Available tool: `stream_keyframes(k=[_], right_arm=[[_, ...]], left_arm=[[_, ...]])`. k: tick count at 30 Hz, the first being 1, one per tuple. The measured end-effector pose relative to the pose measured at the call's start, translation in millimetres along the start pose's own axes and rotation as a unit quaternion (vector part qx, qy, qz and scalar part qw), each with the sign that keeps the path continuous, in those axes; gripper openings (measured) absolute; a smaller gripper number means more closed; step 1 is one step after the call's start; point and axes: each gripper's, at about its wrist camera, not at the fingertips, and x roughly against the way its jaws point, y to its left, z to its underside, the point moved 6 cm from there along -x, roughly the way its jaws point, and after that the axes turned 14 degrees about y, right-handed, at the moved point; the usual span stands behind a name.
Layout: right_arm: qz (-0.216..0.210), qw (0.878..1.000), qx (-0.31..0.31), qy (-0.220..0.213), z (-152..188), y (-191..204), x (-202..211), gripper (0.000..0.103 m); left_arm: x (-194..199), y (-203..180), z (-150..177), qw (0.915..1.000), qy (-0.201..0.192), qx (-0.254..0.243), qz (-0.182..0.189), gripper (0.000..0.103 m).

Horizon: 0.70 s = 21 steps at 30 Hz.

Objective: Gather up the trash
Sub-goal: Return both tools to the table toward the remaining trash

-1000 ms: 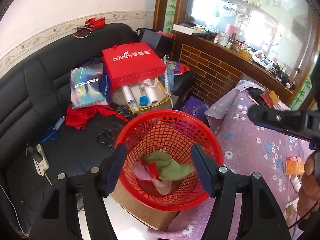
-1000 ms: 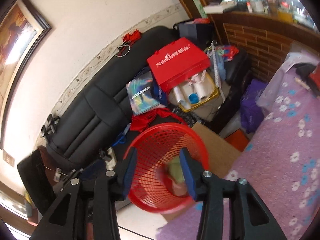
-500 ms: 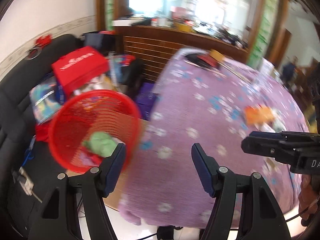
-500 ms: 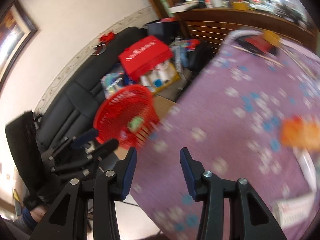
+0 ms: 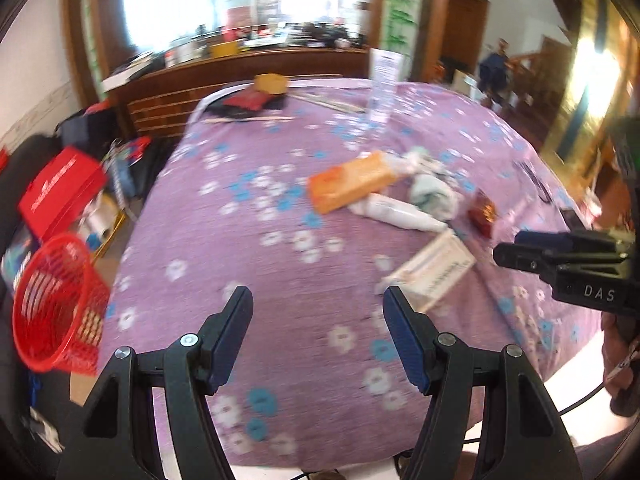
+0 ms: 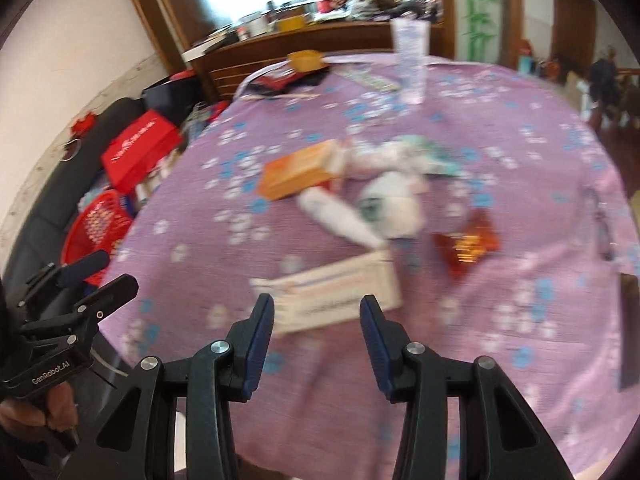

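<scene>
Trash lies on the purple flowered tablecloth (image 5: 280, 264): an orange box (image 5: 349, 186) (image 6: 298, 174), a white tube (image 5: 394, 213) (image 6: 340, 218), crumpled white tissue (image 5: 432, 192) (image 6: 394, 200), a red wrapper (image 5: 483, 210) (image 6: 466, 246) and a flat white carton (image 5: 434, 270) (image 6: 336, 290). The red mesh basket (image 5: 52, 304) (image 6: 98, 224) stands off the table's left side. My left gripper (image 5: 318, 336) is open over bare cloth, left of the carton. My right gripper (image 6: 316, 332) is open just short of the carton, nothing between its fingers.
A clear plastic cup (image 6: 410, 62) and an orange tub (image 6: 306, 60) stand at the table's far side. A red paper bag (image 5: 60, 196) and clutter fill the black sofa (image 6: 48, 200) to the left. A wooden counter (image 5: 240, 64) runs behind.
Both grippers have swung from above the red basket rightward over the purple table. The basket now sits far left in both views and the scattered trash has come into view.
</scene>
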Motion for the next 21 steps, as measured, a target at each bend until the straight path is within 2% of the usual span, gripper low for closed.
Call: stream_keyframes(k=[6,11,21], right_arm=[[0.054,0.998,0.002,-0.019,3.2,-38.8,17.1,0.053],[0.067,0.997,-0.016,-0.024,8.4,-67.8,21.3,0.053],[0.074,0.996,-0.053,-0.025,15.9,-97.1,26.5,0.053]], left_arm=[[-21.7,-54.3,-17.0,0.9967,0.016,-0.079,-0.008,0.07],[-46.1,-85.8,-25.8,0.9877,0.033,-0.151,-0.023,0.074],[-107.5,-100.5,-40.3,0.9707,0.09,-0.218,-0.043,0.074]])
